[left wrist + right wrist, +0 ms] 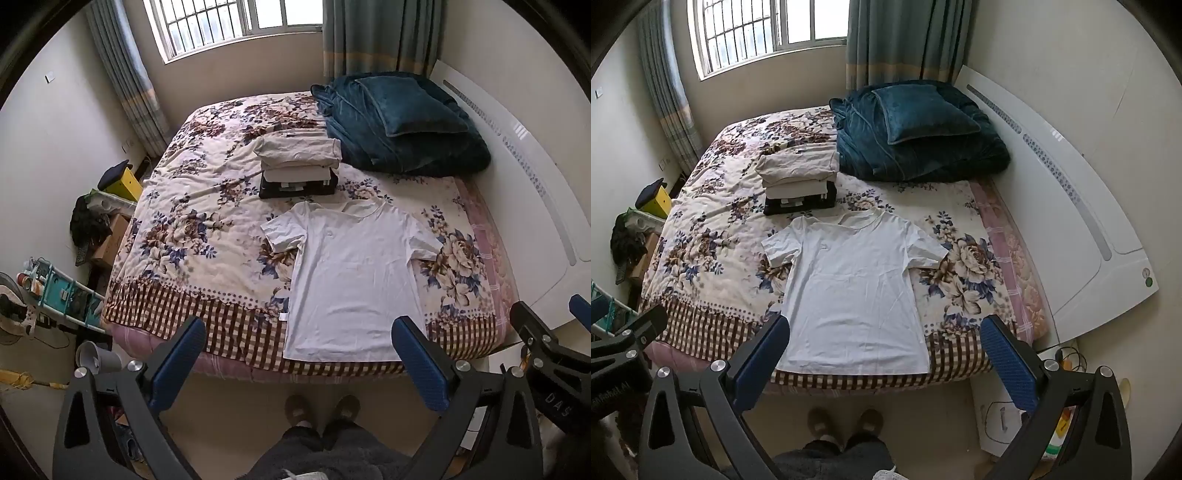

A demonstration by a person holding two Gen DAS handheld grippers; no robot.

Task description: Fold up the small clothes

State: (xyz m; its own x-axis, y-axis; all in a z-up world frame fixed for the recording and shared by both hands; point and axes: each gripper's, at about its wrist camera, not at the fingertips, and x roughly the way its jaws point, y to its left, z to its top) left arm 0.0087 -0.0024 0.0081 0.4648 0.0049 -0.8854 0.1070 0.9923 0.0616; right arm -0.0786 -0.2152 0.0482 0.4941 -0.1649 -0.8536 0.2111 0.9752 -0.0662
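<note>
Both grippers, left gripper (299,350) and right gripper (886,347), hang spread wide and empty above the flat white shirt (351,273); pinching a sleeve and hem corner together should fold cleanly.

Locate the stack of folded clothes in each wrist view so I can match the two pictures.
Left wrist view: the stack of folded clothes sits just above centre, beyond the collar of the white T-shirt.
Right wrist view: the stack sits left of centre in the upper half, again just beyond the shirt's collar.
Shared landmark: the dark teal blanket pile lies right of the stack in both views.
</note>
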